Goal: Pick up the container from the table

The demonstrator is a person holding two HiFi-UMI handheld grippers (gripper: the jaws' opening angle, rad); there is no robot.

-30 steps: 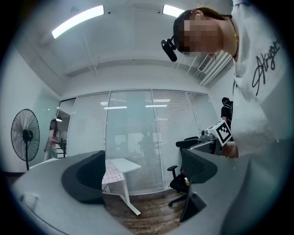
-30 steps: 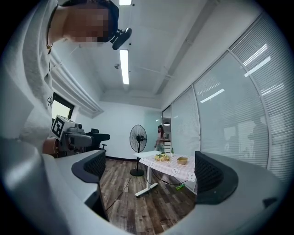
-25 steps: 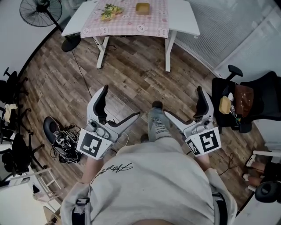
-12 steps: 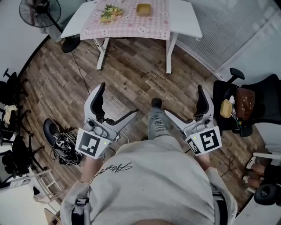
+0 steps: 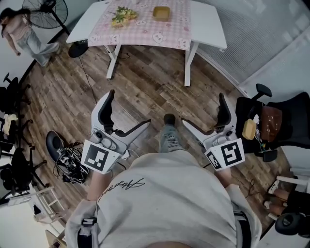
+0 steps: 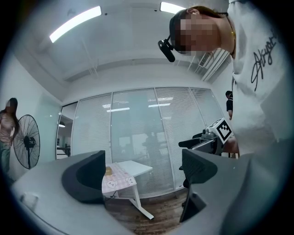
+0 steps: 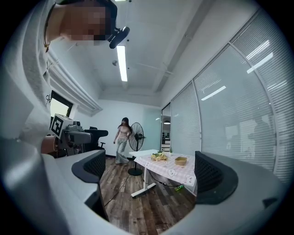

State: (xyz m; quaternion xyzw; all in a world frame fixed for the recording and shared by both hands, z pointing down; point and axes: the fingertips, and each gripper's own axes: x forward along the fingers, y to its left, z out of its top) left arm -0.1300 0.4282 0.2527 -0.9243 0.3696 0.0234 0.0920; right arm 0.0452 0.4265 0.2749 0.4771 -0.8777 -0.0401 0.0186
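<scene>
A small tan container [image 5: 161, 13] sits on a white table [image 5: 208, 26] with a pink checked cloth, far ahead of me across the wood floor. It also shows in the right gripper view as the container [image 7: 180, 161], and small in the left gripper view, container [image 6: 109, 171]. My left gripper [image 5: 125, 116] and right gripper [image 5: 207, 118] are held at waist height, well short of the table. Both stand open with nothing between their jaws, as the left gripper [image 6: 142, 172] and right gripper [image 7: 149, 172] views confirm.
A bunch of yellow-green stuff [image 5: 122, 13] lies on the cloth left of the container. A standing fan [image 5: 46, 7] and a person [image 5: 22, 31] are at the far left. A black office chair [image 5: 271, 116] stands right; cables and a shoe [image 5: 68, 157] lie left.
The table has drawn slightly nearer in the head view. A person has come into view beside the fan. Both grippers stay open at the same height.
</scene>
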